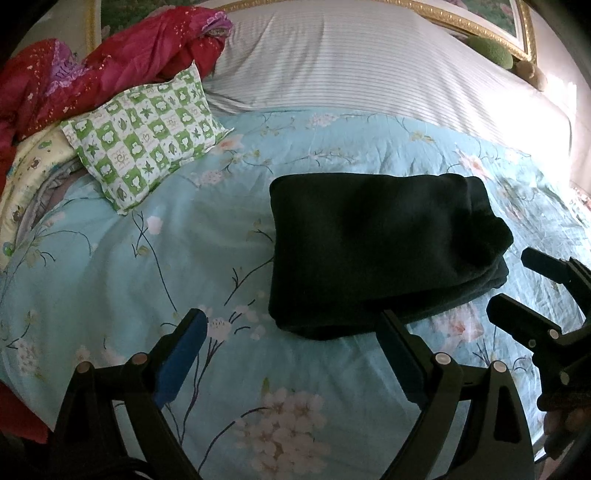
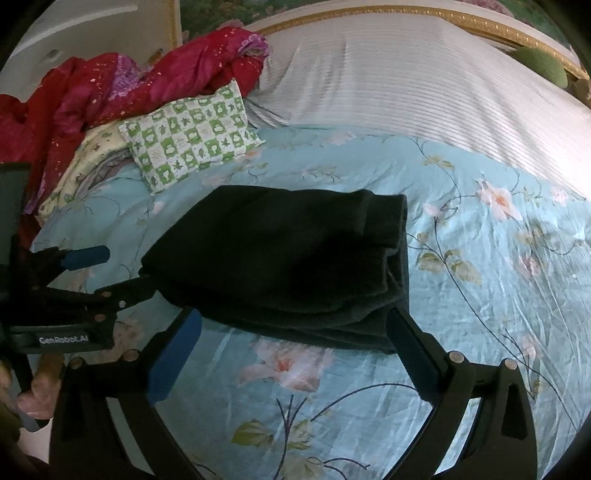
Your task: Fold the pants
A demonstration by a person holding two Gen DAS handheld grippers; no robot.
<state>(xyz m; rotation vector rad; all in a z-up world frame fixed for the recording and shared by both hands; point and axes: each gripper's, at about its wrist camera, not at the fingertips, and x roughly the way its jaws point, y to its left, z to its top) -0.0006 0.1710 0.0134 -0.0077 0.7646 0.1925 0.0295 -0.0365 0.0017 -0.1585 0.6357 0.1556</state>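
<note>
Spread across the bed, a pale blue floral quilt (image 1: pixel 110 266) carries the dark pants (image 1: pixel 369 251), which lie as a thick folded bundle with stacked layers showing along one edge. Beyond the pants, toward the head of the bed, sits a green-and-white checked pillow (image 1: pixel 147 133), apart from them with bare quilt between. Behind that pillow a heap of red and pink fabric (image 1: pixel 110 62) is piled, and beside the pillow, on the side away from the pants, a cream printed cloth (image 1: pixel 33 166) is bunched. Past the far edge of the pants a white striped sheet (image 1: pixel 369 62) covers the rest of the mattress up to a gilded frame (image 1: pixel 480 22). Nothing lies on top of the pants.

The left gripper (image 1: pixel 293 332) hangs just short of the pants' near edge, its blue-padded fingers spread wide and holding nothing; one finger tip overlaps the bundle's near edge in the view, though contact cannot be judged. The right gripper (image 2: pixel 295 325) is likewise spread wide and empty, its fingers framing the near edge of the pants, with the left tool visible beside the bundle in the right wrist view. Strong daylight washes out the sheet on the side beyond the pants
</note>
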